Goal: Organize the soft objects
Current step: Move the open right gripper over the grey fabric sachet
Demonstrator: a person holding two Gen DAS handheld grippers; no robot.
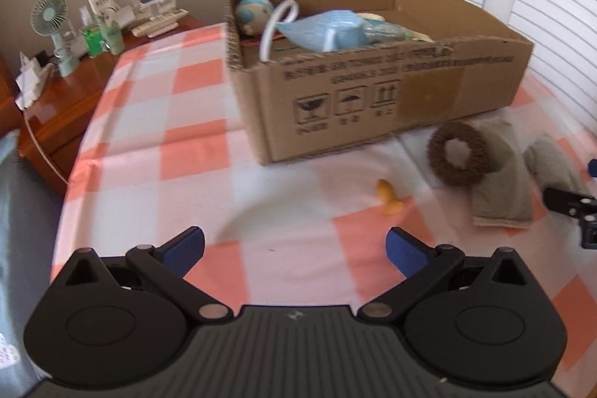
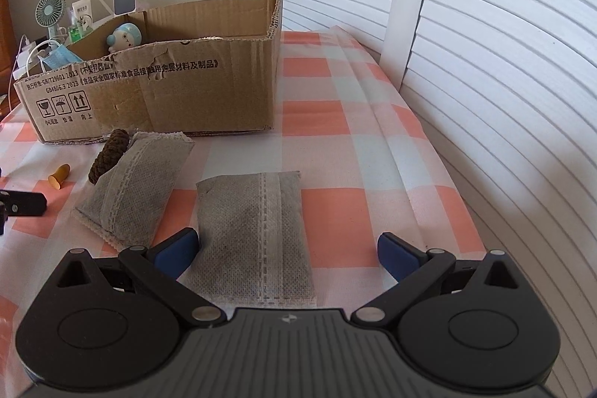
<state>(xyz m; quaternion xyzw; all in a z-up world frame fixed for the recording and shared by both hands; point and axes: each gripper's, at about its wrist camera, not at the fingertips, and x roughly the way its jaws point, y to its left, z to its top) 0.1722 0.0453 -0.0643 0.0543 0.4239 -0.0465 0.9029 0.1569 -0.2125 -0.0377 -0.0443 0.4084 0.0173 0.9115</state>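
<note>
The cardboard box (image 2: 156, 88) stands on the checked cloth (image 2: 335, 122) and serves as the reference point. It already holds a blue face mask (image 1: 324, 32) and a round plush toy (image 1: 252, 12).

In front of the box, two grey fabric pouches remain on the cloth. The far pouch (image 2: 130, 189) lies just before the box wall, with a brown knitted ring (image 1: 462, 153) leaning on it. The near pouch (image 2: 253, 234) lies further from the box, apart from the first. A small orange earplug (image 2: 59, 176) sits in front of the box toward its printed end.

The right gripper (image 2: 287, 252) is spread wide and empty, with the near pouch lying between its blue pads (image 2: 175, 254). The left gripper (image 1: 294, 248) is likewise spread and empty, over bare cloth, well short of the box.

Recommended procedure, judged from this layout: lower the right gripper until the pads straddle the pouch across its narrow width, near mid-length. Close firmly; the filling will probably shift, so an end grasp risks sagging. Lift clear of the box wall before releasing
</note>
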